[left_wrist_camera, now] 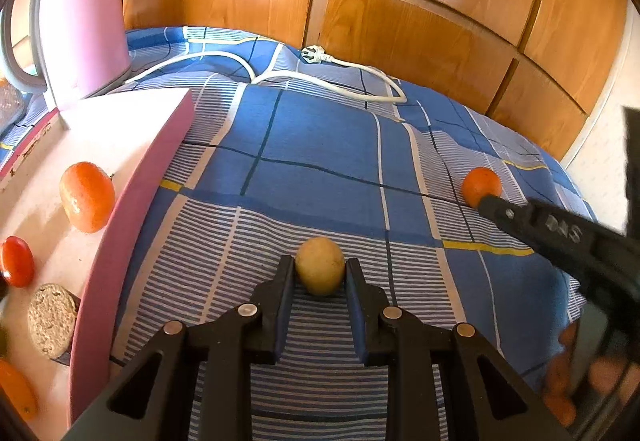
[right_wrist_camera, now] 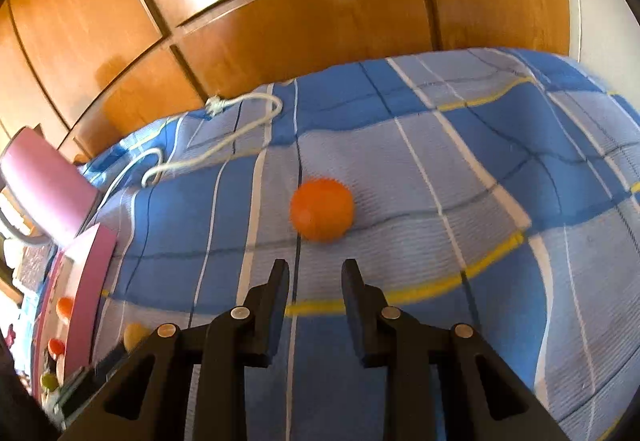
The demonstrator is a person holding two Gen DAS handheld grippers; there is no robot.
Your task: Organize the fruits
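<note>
A small yellow fruit [left_wrist_camera: 320,273] lies on the blue checked cloth [left_wrist_camera: 320,161], right between the fingertips of my left gripper [left_wrist_camera: 319,267], which is shut on it with both tips against its sides. An orange fruit [right_wrist_camera: 322,210] rests on the cloth a little ahead of my right gripper [right_wrist_camera: 315,269]. That gripper is shut down to a narrow gap with nothing in it. In the left wrist view the same orange fruit [left_wrist_camera: 480,183] sits at the right, with one right finger [left_wrist_camera: 520,217] reaching to its near side. A pink tray [left_wrist_camera: 132,201] at the left holds several fruits.
In the tray lie an orange [left_wrist_camera: 86,197], a red fruit [left_wrist_camera: 17,261] and a brown rough-faced piece [left_wrist_camera: 52,319]. A pink kettle [left_wrist_camera: 76,21] stands behind the tray. Its white cord and plug [left_wrist_camera: 320,81] trail across the cloth. Wooden cupboard doors [left_wrist_camera: 400,1] close off the back.
</note>
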